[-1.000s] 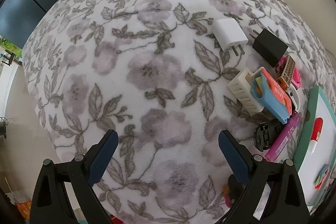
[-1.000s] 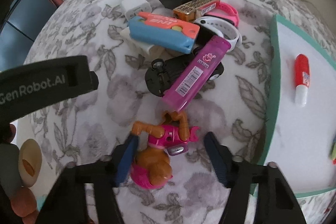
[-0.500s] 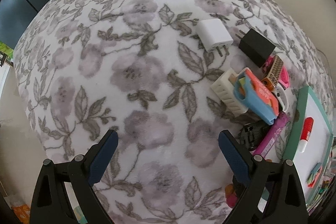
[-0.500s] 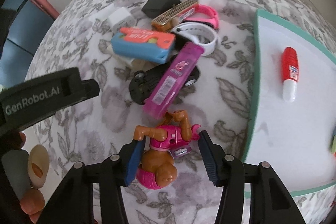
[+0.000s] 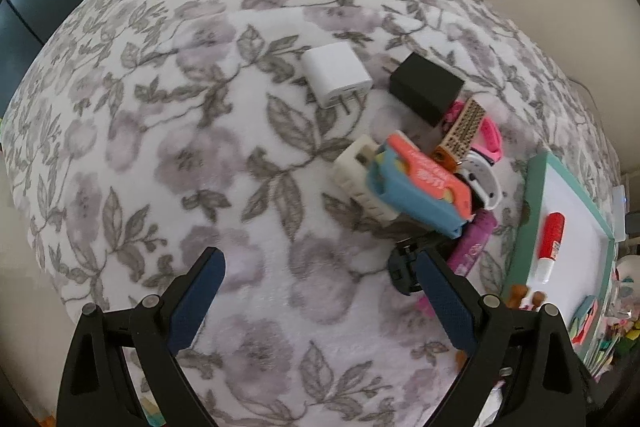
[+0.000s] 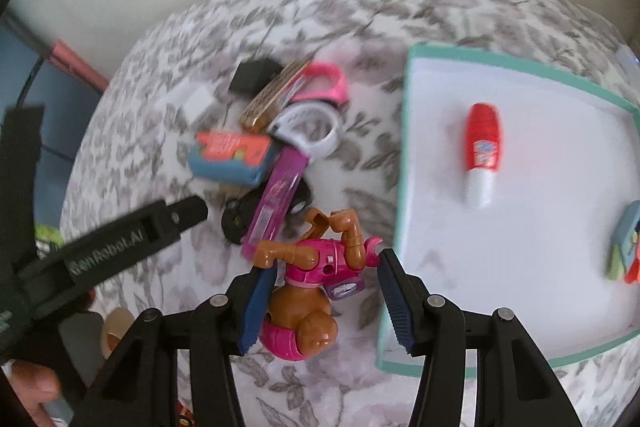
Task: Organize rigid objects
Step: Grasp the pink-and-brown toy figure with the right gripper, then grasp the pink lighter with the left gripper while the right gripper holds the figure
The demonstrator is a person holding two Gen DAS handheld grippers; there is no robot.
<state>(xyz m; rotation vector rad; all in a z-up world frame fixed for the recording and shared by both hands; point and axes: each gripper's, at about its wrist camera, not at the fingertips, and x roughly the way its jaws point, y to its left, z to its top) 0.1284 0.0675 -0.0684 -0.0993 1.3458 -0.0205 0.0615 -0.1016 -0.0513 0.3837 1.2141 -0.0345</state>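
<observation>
A brown and pink toy dog figure [image 6: 310, 287] sits between the fingers of my right gripper [image 6: 324, 291], which is shut on it and holds it raised over the floral cloth, close to the teal-rimmed white tray [image 6: 404, 155]. A red and white glue stick [image 6: 482, 155] lies in the tray. A pile lies behind: a blue and orange box [image 6: 230, 157], a purple bar [image 6: 276, 199], a black toy car [image 6: 240, 219], white and pink bands [image 6: 316, 107]. My left gripper [image 5: 320, 291] is open and empty over bare cloth, left of the pile [image 5: 416, 179].
A white charger [image 5: 336, 75] and a black charger [image 5: 426, 87] lie on the floral cloth [image 5: 160, 107] behind the pile. The tray also shows at the right in the left wrist view [image 5: 532, 195]. A small coloured item [image 6: 626, 243] lies at the tray's right edge.
My right gripper has closed on the toy dog and lifted it, swinging towards the tray. My left gripper has drifted right, staying open.
</observation>
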